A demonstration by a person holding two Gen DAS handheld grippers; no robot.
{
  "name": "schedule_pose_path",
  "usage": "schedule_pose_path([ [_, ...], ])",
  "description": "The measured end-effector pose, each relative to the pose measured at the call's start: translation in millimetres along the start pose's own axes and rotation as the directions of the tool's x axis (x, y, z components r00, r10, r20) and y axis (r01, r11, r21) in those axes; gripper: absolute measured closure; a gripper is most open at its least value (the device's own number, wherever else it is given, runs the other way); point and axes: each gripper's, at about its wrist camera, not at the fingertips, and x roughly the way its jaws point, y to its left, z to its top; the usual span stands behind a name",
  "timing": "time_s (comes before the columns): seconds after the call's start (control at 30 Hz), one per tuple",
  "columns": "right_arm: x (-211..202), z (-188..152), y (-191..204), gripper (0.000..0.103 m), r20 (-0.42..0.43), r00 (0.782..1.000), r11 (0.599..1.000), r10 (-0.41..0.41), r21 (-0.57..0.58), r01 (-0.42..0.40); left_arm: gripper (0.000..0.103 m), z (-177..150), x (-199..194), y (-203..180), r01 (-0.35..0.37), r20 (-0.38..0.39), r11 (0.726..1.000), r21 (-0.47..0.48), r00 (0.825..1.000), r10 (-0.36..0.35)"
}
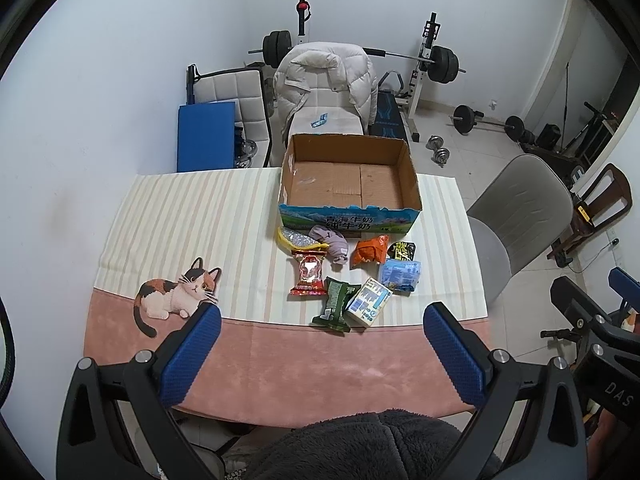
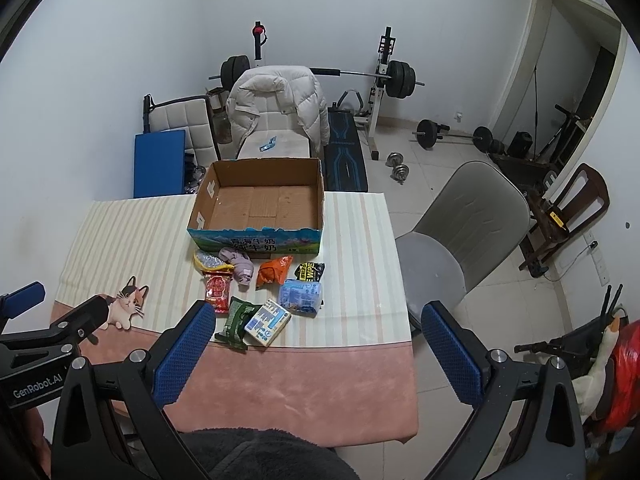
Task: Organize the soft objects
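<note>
While both claws hang spread and empty at frame bottom | left claw (image 1: 322,316), right claw (image 2: 318,318) | soft packets (image 1: 346,276) clustered mid-frame on tabletop (image 1: 280,356), just below empty box (image 1: 348,178) | risk: crowded packets, pinching one may drag its neighbour

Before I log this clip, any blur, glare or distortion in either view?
Left wrist view: sharp, even light, fisheye bending the brown cardboard box and dark corners. Right wrist view: same curvature; glossy red snack packet shows mild glare, print stays legible.
</note>
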Motion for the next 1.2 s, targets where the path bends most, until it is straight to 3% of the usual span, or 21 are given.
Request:
schedule_pose_path([
  [1.2, -5.7, 6.0, -2.6, 0.000, 0.024, 1.000, 1.000, -0.007, -0.004, 0.007, 0.000, -2.0, -8.8, -7.8, 0.012, 0.013, 1.000, -0.005, 1.000, -0.012],
])
